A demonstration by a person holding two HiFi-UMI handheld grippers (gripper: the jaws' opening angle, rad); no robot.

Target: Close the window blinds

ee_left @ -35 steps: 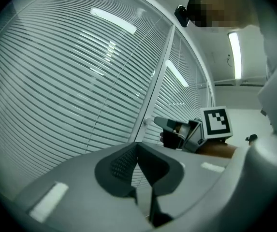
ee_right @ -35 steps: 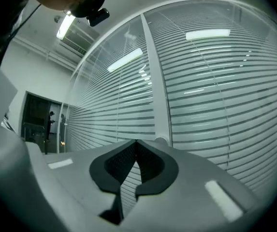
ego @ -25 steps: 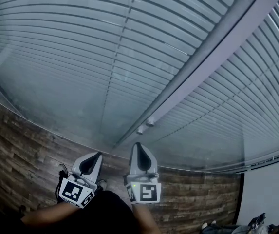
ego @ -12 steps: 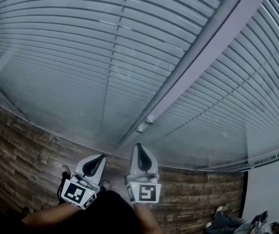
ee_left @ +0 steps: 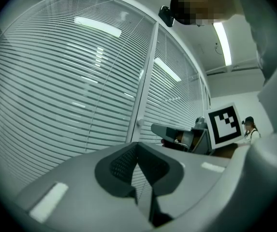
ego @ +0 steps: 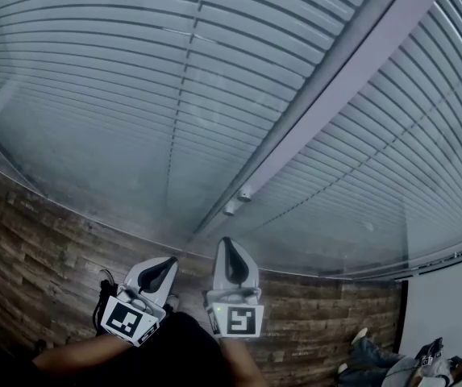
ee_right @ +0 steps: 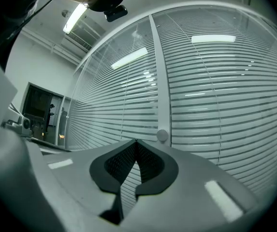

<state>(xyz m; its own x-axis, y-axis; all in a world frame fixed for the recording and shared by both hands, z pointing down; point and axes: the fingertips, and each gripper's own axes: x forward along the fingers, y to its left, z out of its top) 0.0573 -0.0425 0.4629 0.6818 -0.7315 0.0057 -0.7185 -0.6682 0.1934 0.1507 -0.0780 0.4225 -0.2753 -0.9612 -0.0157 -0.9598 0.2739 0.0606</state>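
Horizontal slat blinds (ego: 118,79) hang behind glass panels, split by a pale upright frame (ego: 335,87). Two small round knobs (ego: 238,201) sit low on that frame. The lower knob (ee_right: 162,136) shows just beyond my right gripper's (ee_right: 136,141) tips. From the left gripper view a knob (ee_left: 139,123) lies ahead and slightly right. My left gripper (ego: 166,262) and right gripper (ego: 227,244) are held side by side, level, pointing at the frame. Both are shut with nothing between the jaws. Neither touches the blinds or the knobs. The right gripper (ee_left: 169,129) also appears in the left gripper view.
A wood-pattern floor (ego: 29,264) runs below the glass. A white wall (ego: 448,305) stands at the lower right, where a person (ego: 392,361) sits low by it. A dark doorway (ee_right: 39,110) lies off to the left in the right gripper view.
Both grippers keep their place in front of the frame. The person at the lower right corner has come further into view.
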